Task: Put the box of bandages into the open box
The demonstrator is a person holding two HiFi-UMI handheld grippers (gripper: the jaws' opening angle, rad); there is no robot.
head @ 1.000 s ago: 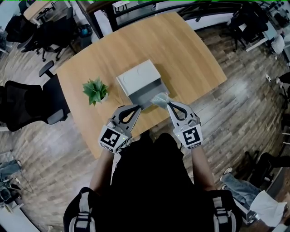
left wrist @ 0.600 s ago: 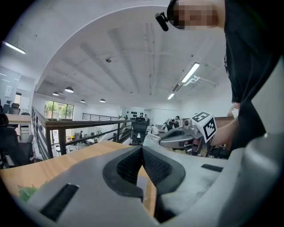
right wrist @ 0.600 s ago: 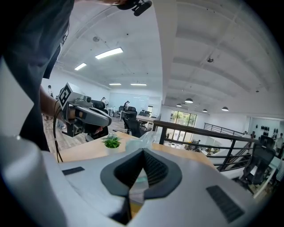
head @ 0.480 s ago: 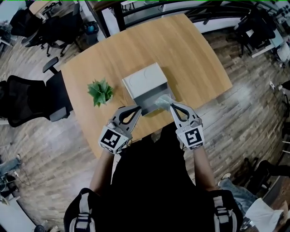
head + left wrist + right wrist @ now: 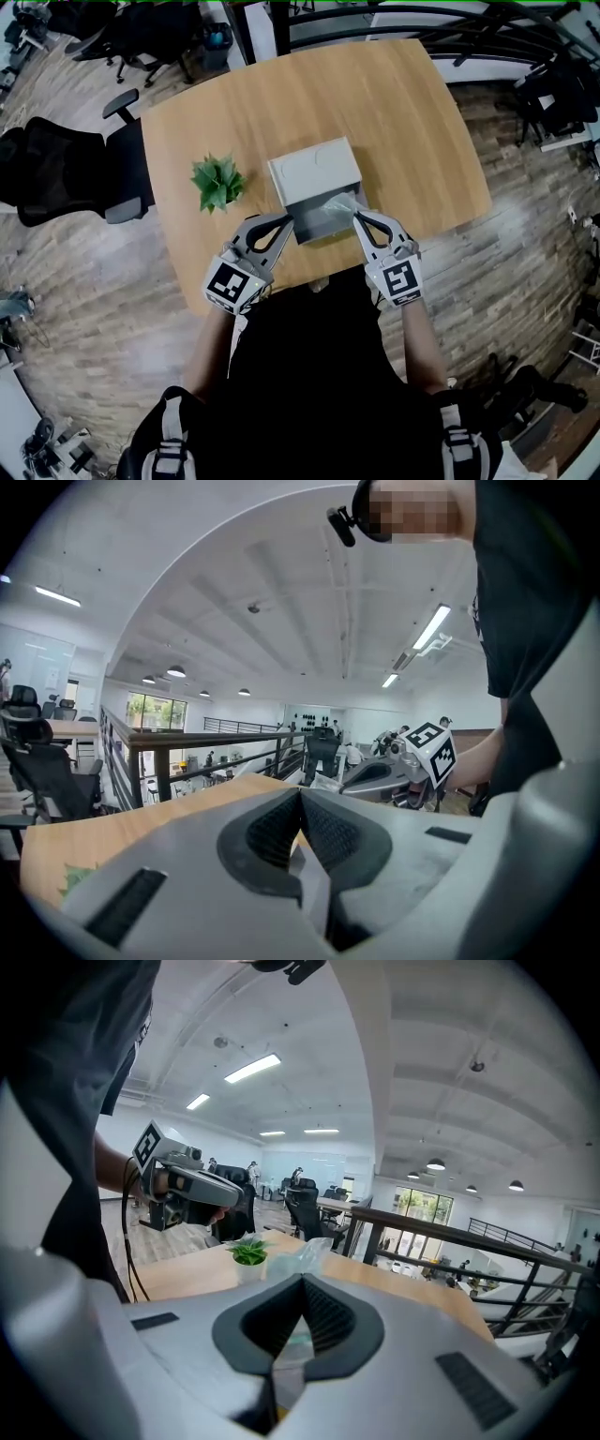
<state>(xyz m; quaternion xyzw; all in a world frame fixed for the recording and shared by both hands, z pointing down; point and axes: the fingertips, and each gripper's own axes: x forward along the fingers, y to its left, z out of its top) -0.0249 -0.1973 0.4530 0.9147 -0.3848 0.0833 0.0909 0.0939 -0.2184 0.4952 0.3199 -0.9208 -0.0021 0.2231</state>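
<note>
A grey open box (image 5: 314, 167) sits mid-table, its open end toward me. My right gripper (image 5: 357, 217) is shut on a clear plastic bag (image 5: 330, 207) with the pale bandage box inside, held over the box's open right front corner. In the right gripper view the bag (image 5: 305, 1252) sticks out past the shut jaws of that gripper (image 5: 302, 1283). My left gripper (image 5: 289, 222) sits at the open end's left front corner. In its own view the left gripper (image 5: 300, 797) has its jaws together, with a thin grey strip between them that looks like the box's flap.
A small potted plant (image 5: 217, 181) stands on the wooden table (image 5: 403, 122) left of the box. Black office chairs (image 5: 66, 173) stand left of the table and a dark railing (image 5: 394, 23) runs behind it. I stand at the near table edge.
The bag in my right gripper has shifted slightly left, from beside the box's front corner to over its open end. My left gripper has stayed at the box's front. The head view has shifted.
</note>
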